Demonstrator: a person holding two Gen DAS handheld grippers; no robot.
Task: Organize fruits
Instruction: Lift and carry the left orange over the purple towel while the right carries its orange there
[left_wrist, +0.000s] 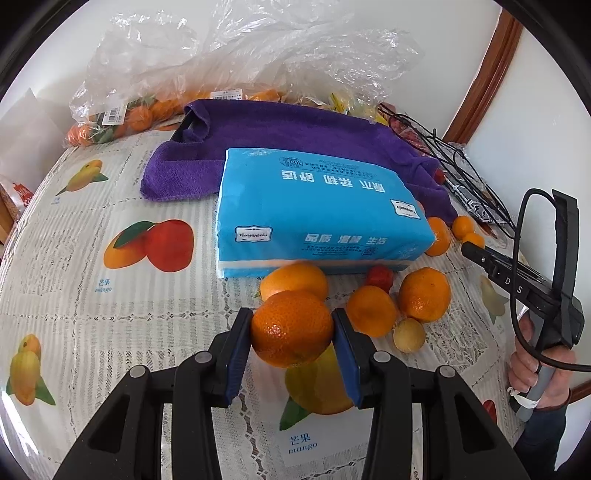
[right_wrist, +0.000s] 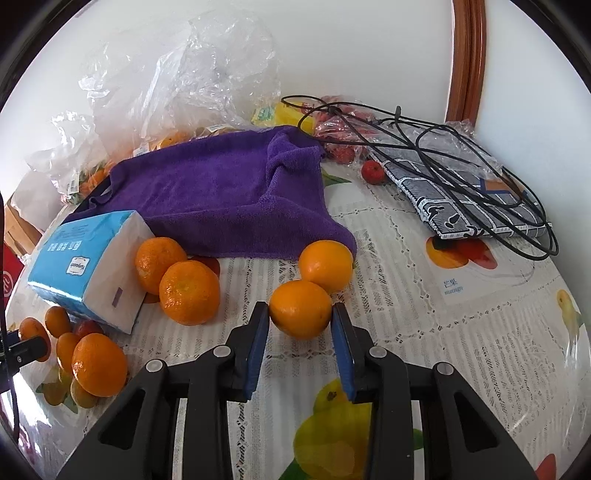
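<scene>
Orange and bumpy, one mandarin (left_wrist: 291, 328) sits squeezed in the left gripper (left_wrist: 291, 332), lifted off the table (left_wrist: 110, 332). Right gripper (right_wrist: 300, 325) hugs a smooth orange (right_wrist: 300, 314) loosely, pads barely off it, near the towel (right_wrist: 221, 195).

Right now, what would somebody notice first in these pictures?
Probably the left gripper squeezing a bright orange just above the table. Behind it lies a big blue tissue pack, partly on a purple towel. More oranges are scattered on the fruit-print tablecloth.
</scene>
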